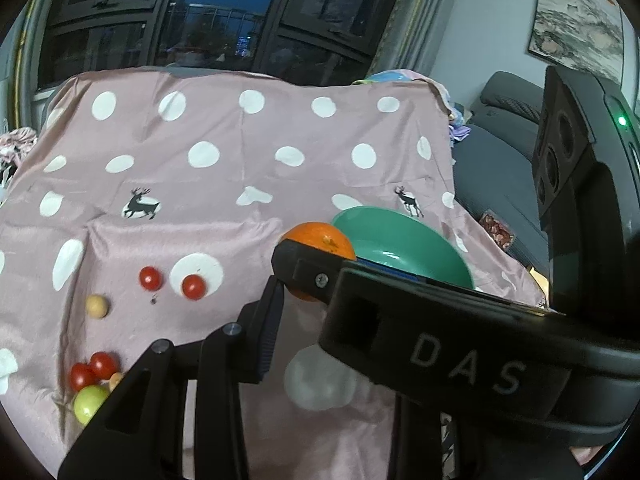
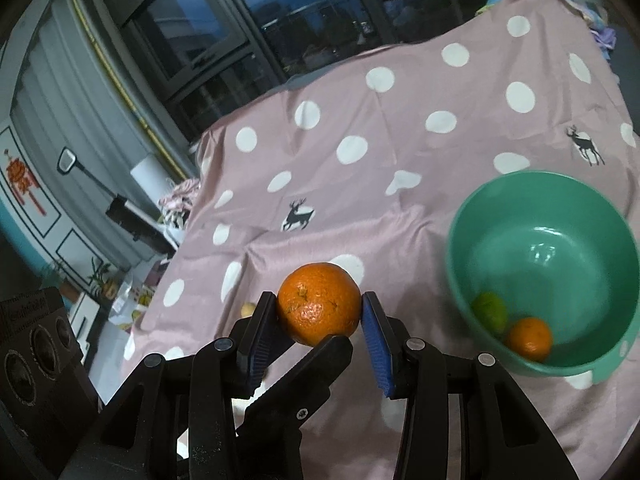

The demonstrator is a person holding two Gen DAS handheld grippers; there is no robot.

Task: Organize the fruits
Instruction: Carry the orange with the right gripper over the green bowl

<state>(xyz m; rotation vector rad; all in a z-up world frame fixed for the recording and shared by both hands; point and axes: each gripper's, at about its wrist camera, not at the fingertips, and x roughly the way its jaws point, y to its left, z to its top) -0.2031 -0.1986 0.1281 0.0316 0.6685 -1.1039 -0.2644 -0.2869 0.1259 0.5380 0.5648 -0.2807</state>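
Note:
A large orange (image 2: 316, 296) is off the cloth with my right gripper (image 2: 320, 309) shut on it, blue pads on both sides. My left gripper (image 1: 308, 294) crosses in from the left. One of its fingers (image 1: 274, 312) touches the orange (image 1: 320, 240) low down, and the other finger (image 2: 320, 364) lies under the fruit, so it grips the orange too. To the right stands a green bowl (image 2: 560, 220) with a small orange (image 2: 530, 338) and a green fruit (image 2: 490, 312) inside. The right gripper's arm (image 1: 460, 344) hides part of the bowl (image 1: 400, 216).
Loose on the pink dotted cloth (image 1: 240, 140) lie several cherry tomatoes (image 1: 151, 278), a beige round fruit (image 1: 97, 306) and a green fruit (image 1: 91, 402). A grey sofa (image 1: 500, 160) stands past the cloth's right edge, with dark windows behind.

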